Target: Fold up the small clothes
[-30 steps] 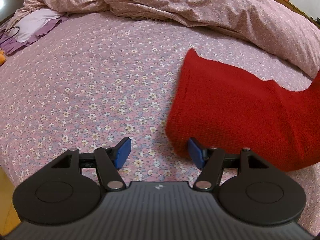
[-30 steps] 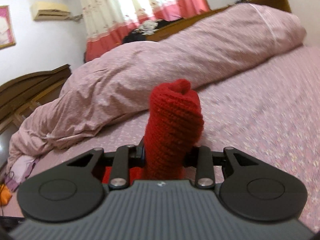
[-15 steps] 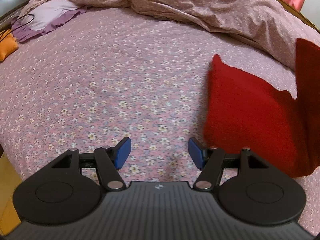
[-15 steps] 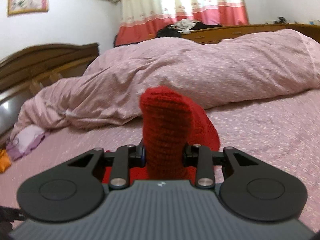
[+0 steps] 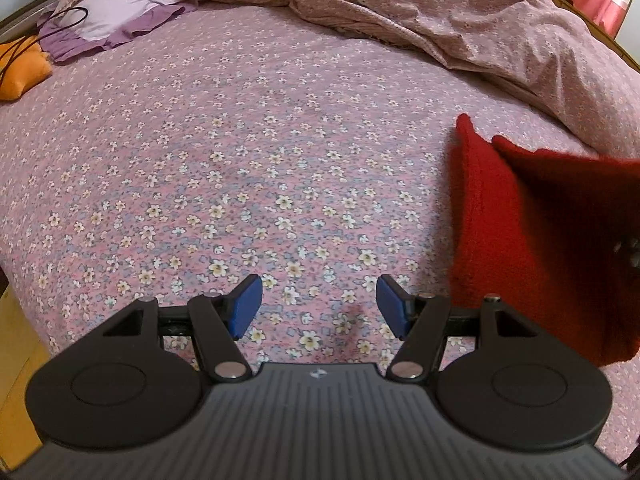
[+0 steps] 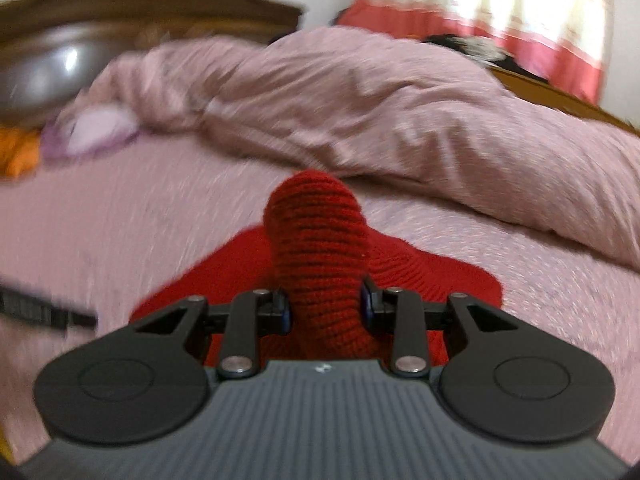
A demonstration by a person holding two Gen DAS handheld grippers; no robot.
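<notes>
A red knitted garment (image 5: 516, 232) lies on the flowered bed sheet (image 5: 240, 152) at the right of the left wrist view, with one end lifted and folding over the flat part. My left gripper (image 5: 319, 306) is open and empty above the sheet, to the left of the garment. My right gripper (image 6: 325, 310) is shut on a bunched end of the red garment (image 6: 316, 248), which sticks up between its fingers. The rest of the garment spreads on the bed below it.
A rumpled pink duvet (image 5: 460, 12) lies along the far side of the bed. A purple cloth (image 5: 116, 20), an orange item (image 5: 20, 72) and a black cord lie at the far left. A wooden headboard (image 6: 120, 12) and curtains (image 6: 520, 12) stand behind.
My right gripper has swung left, carrying the garment's end over the flat part. The left gripper has drawn away to the left of the garment and stays open.
</notes>
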